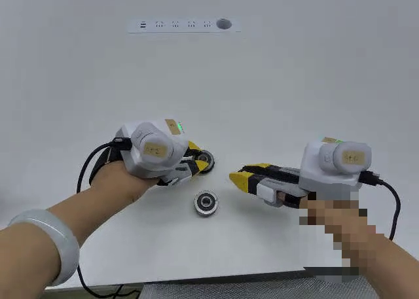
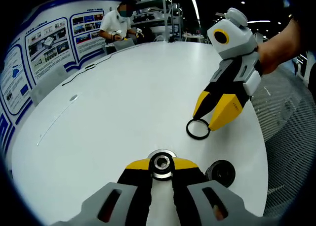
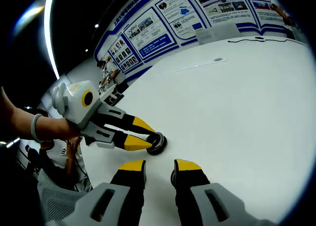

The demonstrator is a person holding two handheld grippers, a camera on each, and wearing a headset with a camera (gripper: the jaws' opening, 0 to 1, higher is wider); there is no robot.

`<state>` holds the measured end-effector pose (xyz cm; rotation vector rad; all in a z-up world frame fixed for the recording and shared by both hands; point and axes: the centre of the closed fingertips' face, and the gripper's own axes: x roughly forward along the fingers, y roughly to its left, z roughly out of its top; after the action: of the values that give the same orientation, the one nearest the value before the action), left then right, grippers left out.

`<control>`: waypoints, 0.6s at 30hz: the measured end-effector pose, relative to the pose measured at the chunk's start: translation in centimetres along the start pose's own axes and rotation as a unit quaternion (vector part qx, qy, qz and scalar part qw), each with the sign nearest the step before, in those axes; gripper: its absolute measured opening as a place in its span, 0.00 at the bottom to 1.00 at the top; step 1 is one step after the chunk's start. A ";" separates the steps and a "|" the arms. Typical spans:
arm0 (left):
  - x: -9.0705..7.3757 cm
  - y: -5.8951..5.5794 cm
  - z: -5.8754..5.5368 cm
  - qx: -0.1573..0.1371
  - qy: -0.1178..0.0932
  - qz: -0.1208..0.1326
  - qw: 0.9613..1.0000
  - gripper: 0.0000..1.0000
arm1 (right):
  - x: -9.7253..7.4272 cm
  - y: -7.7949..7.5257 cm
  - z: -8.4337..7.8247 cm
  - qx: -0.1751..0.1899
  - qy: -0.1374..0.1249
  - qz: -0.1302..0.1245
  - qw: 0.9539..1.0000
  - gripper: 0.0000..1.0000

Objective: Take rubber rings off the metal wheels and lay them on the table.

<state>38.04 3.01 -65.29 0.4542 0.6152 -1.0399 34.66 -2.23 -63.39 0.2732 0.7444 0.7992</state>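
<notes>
Left gripper (image 2: 161, 168) pinches a bare-looking metal wheel (image 2: 161, 161) in its jaws on the tabletop (image 2: 113, 97), the loose rubber ring (image 2: 197, 129) lies flat just at the spread jaws of the right gripper (image 2: 208, 120), and the second wheel (image 1: 207, 203), probably still ringed, sits between both grippers, toward the person.

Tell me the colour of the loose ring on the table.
The ring is black; the left gripper view shows it best.

One wheel (image 1: 205, 159) sits in the left claw (image 1: 198, 163), a second wheel (image 1: 207, 203) on the table (image 1: 275, 89) before it.
</notes>
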 end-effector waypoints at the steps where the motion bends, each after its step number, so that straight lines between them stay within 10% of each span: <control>1: 0.0 0.0 0.0 -0.001 0.001 -0.001 1.000 0.15 | 0.0 0.0 0.0 0.001 0.000 0.000 1.000 0.24; 18: 0.0 0.0 -0.1 0.007 0.000 -0.007 1.000 0.14 | 2.0 0.3 1.5 0.068 -0.025 0.019 0.997 0.23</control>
<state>37.98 3.08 -65.40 0.4624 0.6117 -1.0580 36.49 -0.45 -63.14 0.4301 0.7495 0.7756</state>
